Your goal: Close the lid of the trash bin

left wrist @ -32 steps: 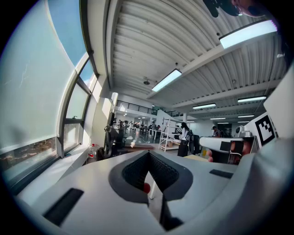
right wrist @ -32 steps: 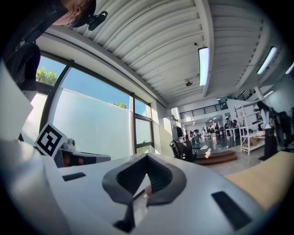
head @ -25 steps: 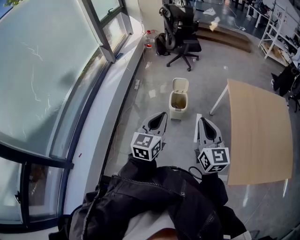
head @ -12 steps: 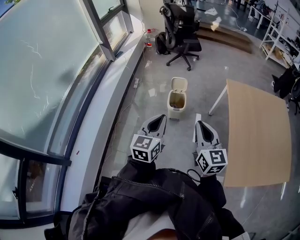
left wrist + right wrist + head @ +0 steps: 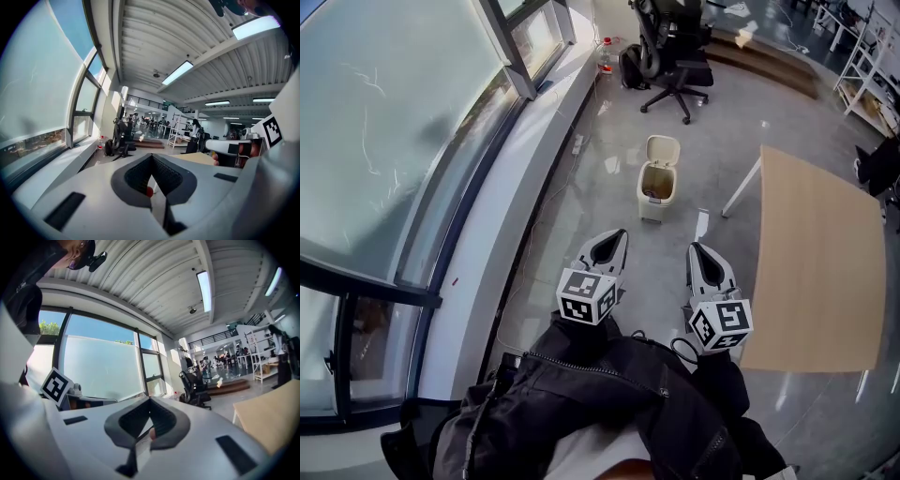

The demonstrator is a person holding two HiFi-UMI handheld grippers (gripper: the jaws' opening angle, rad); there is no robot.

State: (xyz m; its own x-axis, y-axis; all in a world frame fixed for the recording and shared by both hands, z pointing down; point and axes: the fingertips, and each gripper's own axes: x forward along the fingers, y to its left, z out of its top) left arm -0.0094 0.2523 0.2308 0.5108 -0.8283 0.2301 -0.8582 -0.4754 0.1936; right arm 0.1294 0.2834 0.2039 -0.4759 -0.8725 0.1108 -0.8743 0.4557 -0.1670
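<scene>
- While we look steeply down, the glazed wall (image 5: pixel 394 141) fills the left side, and a pale sill (image 5: pixel 502 216) runs along its foot.
- We note the left gripper (image 5: pixel 621 234) over the grey floor (image 5: pixel 722 122). Its jaws are clenched tip to tip with nothing between them, and its marker cube (image 5: pixel 586 295) sits nearest us, above a black jacket (image 5: pixel 609 394).
- The trash bin (image 5: pixel 654 195) stands on the floor ahead of both grippers and well apart from them, between the sill and the table. Its lid (image 5: pixel 663 148) is raised at the far edge, so we see into it.
- Beyond the bin stands a black office chair (image 5: pixel 675 70).
- The right gripper (image 5: pixel 693 247) is held beside the left one, jaws likewise pressed together and empty.
- A wooden table (image 5: pixel 816 272) takes up the right side, with one white leg (image 5: pixel 741 187) toward the bin.
</scene>
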